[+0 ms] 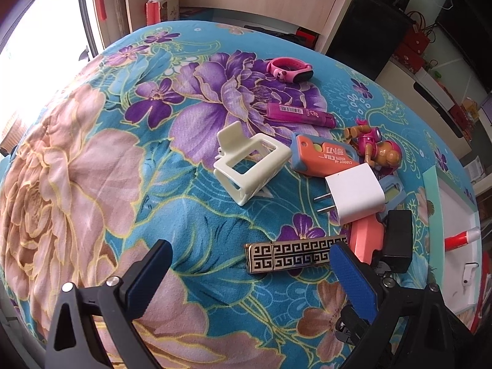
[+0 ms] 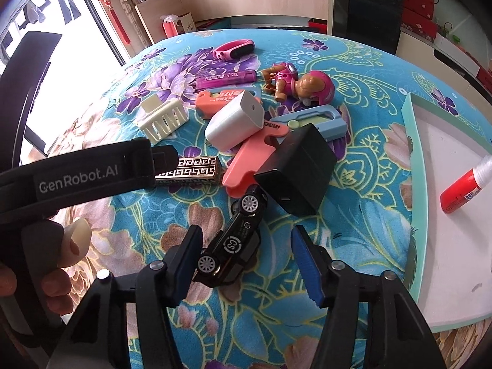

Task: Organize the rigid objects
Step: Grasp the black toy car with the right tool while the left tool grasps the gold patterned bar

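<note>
- Both jaws of the right gripper (image 2: 246,264) stand apart, with a black toy car (image 2: 230,243) between them.
- One blue pad (image 2: 187,261) looks to touch the car's side, but the other blue pad (image 2: 307,267) is clear of it, so the car is not squeezed.
- The car is tipped up on its side, with its wheels facing the camera and its far end up against a black charger (image 2: 295,172).
- On the left gripper (image 1: 255,276) the jaws are wide open and hold nothing; only the flowery blue cloth (image 1: 190,209) lies between them.
- A gold and black patterned bar (image 1: 295,253) lies flat just past the left gripper's pads, and its end sits behind the right-side pad.
- Only the right wrist view shows the toy car; the left wrist view does not.
- Only the right wrist view shows a person's hand (image 2: 58,255) on the left gripper's handle.
- Each view shows a white tray (image 2: 455,203) at the right edge, with a red glue bottle (image 2: 467,184) lying in it.
- Farther back on the cloth are a white charger (image 2: 233,123), a cream hair clip (image 1: 249,163), an orange cutter (image 1: 323,156), a pink pen (image 1: 299,113), a pink watch (image 1: 289,69) and a toy dog (image 2: 301,86).
- The car is near the tray but well outside it.
</note>
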### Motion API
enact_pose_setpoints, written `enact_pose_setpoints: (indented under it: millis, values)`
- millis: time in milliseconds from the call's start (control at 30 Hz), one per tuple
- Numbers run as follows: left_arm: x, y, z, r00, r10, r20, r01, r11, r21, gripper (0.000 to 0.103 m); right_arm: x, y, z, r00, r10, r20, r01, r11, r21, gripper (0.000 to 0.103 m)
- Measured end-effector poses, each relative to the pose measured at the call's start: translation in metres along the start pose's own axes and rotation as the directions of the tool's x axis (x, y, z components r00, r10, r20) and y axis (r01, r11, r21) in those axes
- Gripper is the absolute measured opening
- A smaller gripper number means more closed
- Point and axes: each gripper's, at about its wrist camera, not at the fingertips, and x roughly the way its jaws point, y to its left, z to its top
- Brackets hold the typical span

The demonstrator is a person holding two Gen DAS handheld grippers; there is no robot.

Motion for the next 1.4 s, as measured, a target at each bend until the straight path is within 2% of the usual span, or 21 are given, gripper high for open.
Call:
enact_pose_setpoints:
  millis: [33, 100, 167, 600, 833, 1000, 1400]
  values:
    - [0.000, -0.001, 0.000, 1.000, -0.002, -0.002, 0.002, 1.000, 0.005, 0.103, 0.000, 0.000, 0.000, 1.000, 0.003, 0.003, -0.003, 1.000, 0.002, 0.049]
    - [0.000, -0.004, 0.000, 1.000, -0.006, -0.005, 0.006, 1.000, 0.016, 0.103, -0.001, -0.002, 0.000, 1.000, 0.012, 0.012, -0.012, 1.000, 0.011, 0.034]
    - [0.001, -0.007, -0.001, 1.000, -0.009, -0.006, 0.010, 1.000, 0.025, 0.103, -0.004, -0.004, 0.000, 1.000, 0.018, 0.019, -0.018, 1.000, 0.021, 0.031]
    - [0.012, -0.032, -0.003, 1.000, -0.017, -0.025, 0.019, 0.996, 0.085, 0.103, -0.012, -0.037, -0.002, 0.999, -0.032, 0.022, 0.030, 0.996, 0.083, 0.030]
    - [0.021, -0.037, 0.000, 0.999, 0.021, -0.025, -0.020, 0.997, 0.074, 0.103, -0.015, -0.051, -0.004, 0.998, -0.053, 0.027, 0.049, 0.991, 0.122, 0.030]
    - [0.031, -0.046, -0.001, 0.993, 0.113, -0.024, -0.110, 0.987, 0.120, 0.103, -0.015, -0.050, -0.004, 0.998, -0.055, 0.028, 0.052, 0.991, 0.122, 0.030]
    - [0.031, -0.044, -0.002, 0.994, 0.112, -0.017, -0.110, 0.988, 0.112, 0.103, -0.012, -0.050, -0.005, 0.999, -0.050, 0.015, 0.048, 0.991, 0.126, 0.030]
